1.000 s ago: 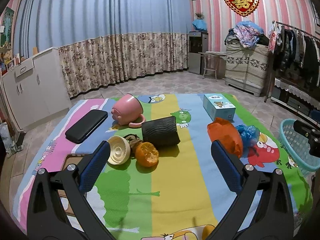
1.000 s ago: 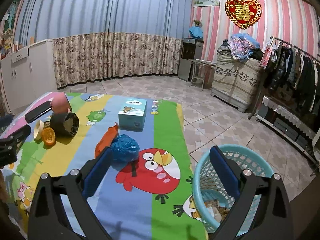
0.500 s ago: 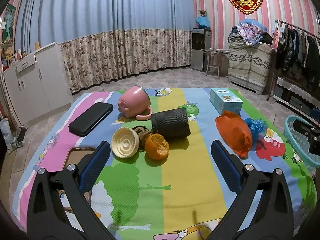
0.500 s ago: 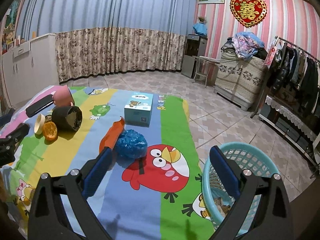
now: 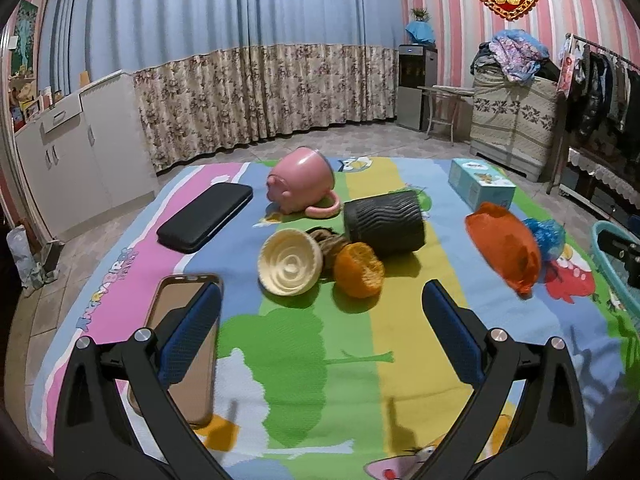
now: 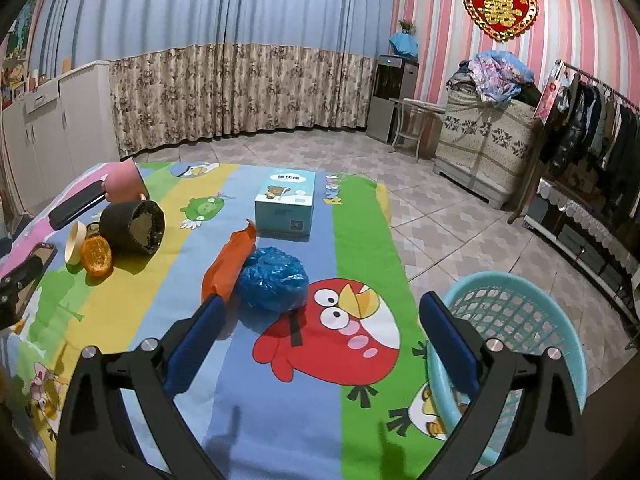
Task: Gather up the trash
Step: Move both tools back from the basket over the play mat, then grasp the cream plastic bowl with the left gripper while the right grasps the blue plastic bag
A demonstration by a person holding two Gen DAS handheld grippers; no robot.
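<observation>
Standing off the right edge of the cartoon mat (image 6: 360, 240), a light-blue mesh basket (image 6: 520, 312) with some paper scraps just visible low inside, otherwise hard to read. Lying tipped on its side near mid-mat, a black ribbed pot (image 5: 384, 220) packed with soil, mouth turned rightward; beside it a pink mug (image 5: 302, 180), also on its side, contents not visible. Touching the pot's near side, an orange peel half (image 5: 359, 270), a cream ridged lid (image 5: 290, 267) and brown scraps between them.

Spread wide and gripping nothing, left gripper (image 5: 320, 340) above the mat, aimed toward the peel. Likewise wide apart and bare, right gripper (image 6: 320, 344), crumpled blue bag (image 6: 274, 284) just ahead, orange bag (image 6: 228, 264) pressed against its left side, tissue box (image 6: 286, 204) behind both.
</observation>
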